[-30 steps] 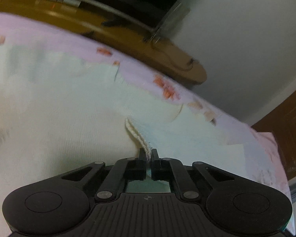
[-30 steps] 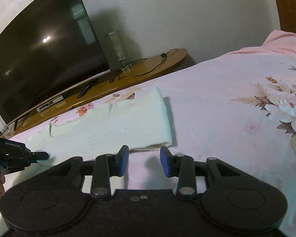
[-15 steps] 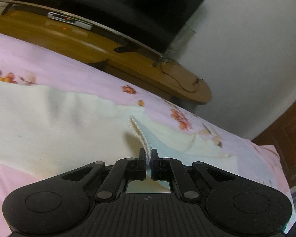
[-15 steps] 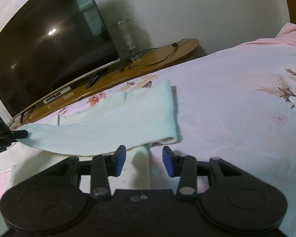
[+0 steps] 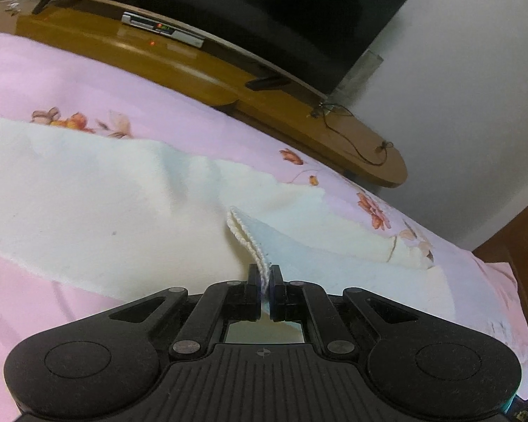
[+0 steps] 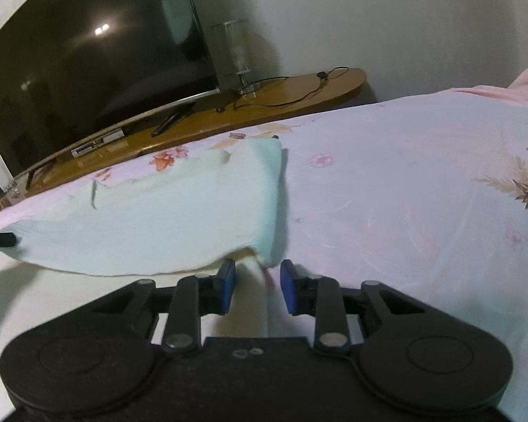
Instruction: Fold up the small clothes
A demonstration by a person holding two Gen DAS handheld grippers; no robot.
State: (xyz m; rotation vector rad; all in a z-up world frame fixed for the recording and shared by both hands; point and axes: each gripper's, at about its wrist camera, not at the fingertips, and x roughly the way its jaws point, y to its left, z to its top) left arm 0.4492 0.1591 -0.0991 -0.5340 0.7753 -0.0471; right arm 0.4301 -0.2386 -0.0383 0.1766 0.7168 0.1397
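A pink floral bedsheet covers the bed. Beyond it, a curved wooden TV stand carries a large dark television, set against a plain white wall.

The room light is dim and warm. A lamp reflects as a small glare spot on the television. Near the television, straight lines bend from fisheye distortion. The cloth below the television looks blurred, with soft shadows.
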